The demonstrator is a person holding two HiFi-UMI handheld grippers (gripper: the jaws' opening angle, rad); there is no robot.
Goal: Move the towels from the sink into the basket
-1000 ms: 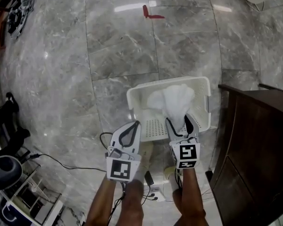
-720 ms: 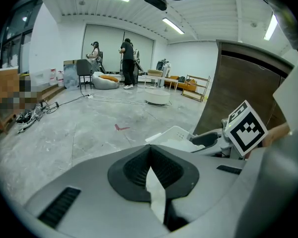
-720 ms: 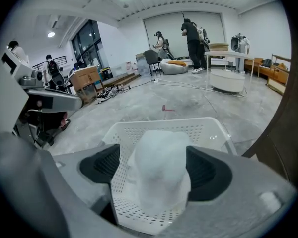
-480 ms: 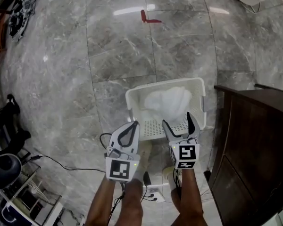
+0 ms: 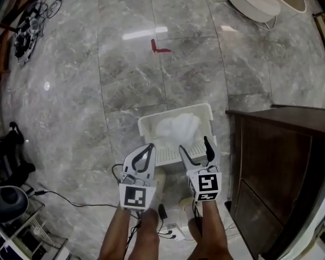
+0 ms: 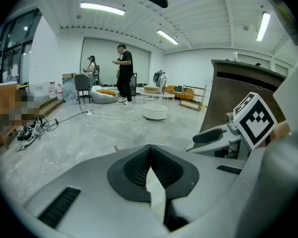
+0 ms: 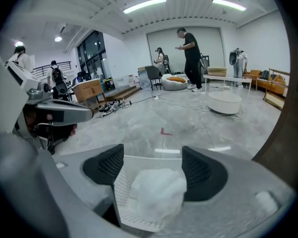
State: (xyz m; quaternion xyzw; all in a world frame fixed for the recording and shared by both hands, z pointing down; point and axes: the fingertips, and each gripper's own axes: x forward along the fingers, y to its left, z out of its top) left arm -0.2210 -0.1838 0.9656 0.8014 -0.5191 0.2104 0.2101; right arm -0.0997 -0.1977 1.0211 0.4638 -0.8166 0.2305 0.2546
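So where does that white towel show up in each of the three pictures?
Head view: the white towel lies in the white basket, just below centre.
Left gripper view: it cannot be made out.
Right gripper view: bottom centre, in the same basket.
Shared landmark: the round white object on the floor.

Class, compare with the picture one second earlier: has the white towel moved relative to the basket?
Yes. The white towel has dropped from above the near right rim into the basket, toward its far wall.
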